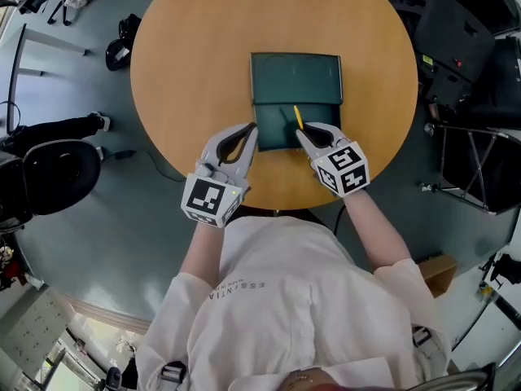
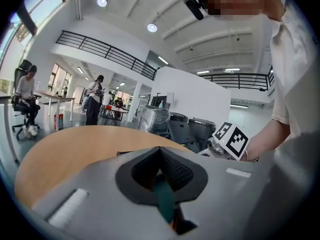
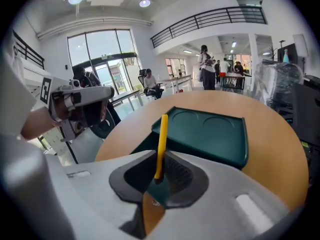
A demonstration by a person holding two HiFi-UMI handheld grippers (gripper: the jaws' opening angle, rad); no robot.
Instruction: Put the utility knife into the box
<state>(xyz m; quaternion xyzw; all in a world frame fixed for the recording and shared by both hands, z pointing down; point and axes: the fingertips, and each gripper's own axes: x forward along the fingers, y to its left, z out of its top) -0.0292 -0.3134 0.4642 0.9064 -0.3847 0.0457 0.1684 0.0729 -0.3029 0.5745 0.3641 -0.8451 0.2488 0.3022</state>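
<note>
While left gripper (image 1: 251,130) fingers pinch the box (image 1: 277,120) wall, right gripper (image 1: 300,133) fingers clamp the utility knife (image 3: 161,141).

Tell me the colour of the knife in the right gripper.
Yellow; the knife shows best in the right gripper view.

The right tongs (image 3: 159,176) were clamped on the lower end of a slim yellow utility knife (image 3: 161,139), which stood nearly upright out of their dark pads. Just beyond it lay a dark green plastic box (image 3: 210,134) on the round wooden counter (image 3: 272,149), its flat panel with two round recesses facing up. At far left the left tongs (image 3: 92,109) showed with their marker cube.
</note>
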